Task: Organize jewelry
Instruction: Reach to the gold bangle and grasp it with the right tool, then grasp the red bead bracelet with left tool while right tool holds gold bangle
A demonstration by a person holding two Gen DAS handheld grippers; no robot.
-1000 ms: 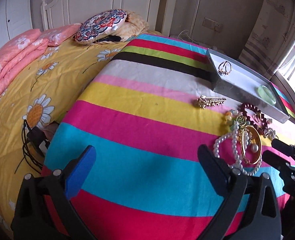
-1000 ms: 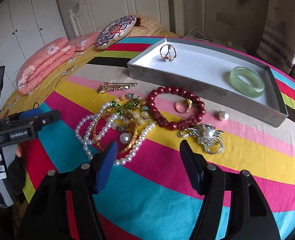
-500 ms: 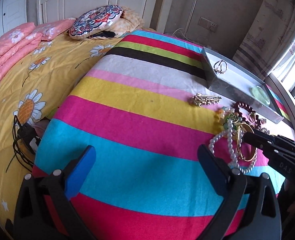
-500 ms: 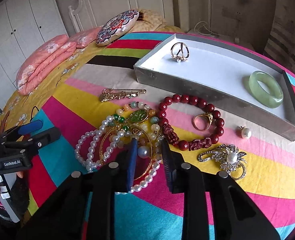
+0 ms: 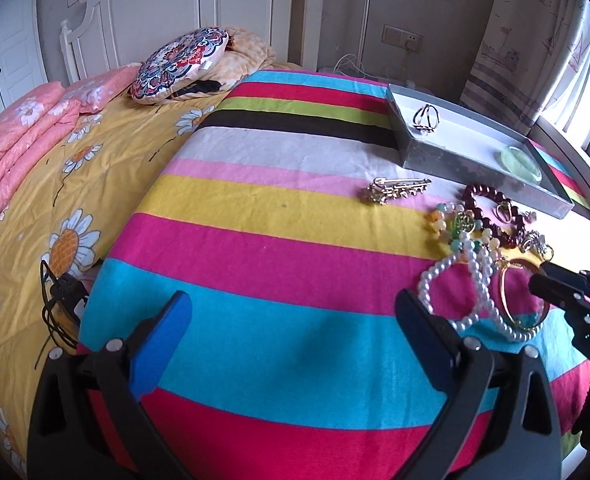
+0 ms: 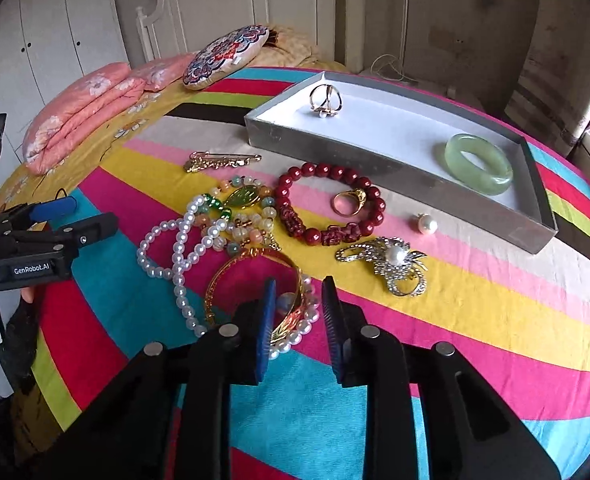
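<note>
Straddling the gold bangle [image 6: 255, 280] tangled with the white pearl strand [image 6: 183, 248] near the grey tray [image 6: 395, 176], the right tool [image 6: 297, 300] is narrowed, not visibly pinching; the left tool [image 5: 291, 320] hangs spread, idle

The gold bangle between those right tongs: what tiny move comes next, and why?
Probably close the right tongs a little more. Their pads straddle the gold bangle's near rim, gaps showing, and the pearl necklace lies tangled there, so grip before lifting.
</note>
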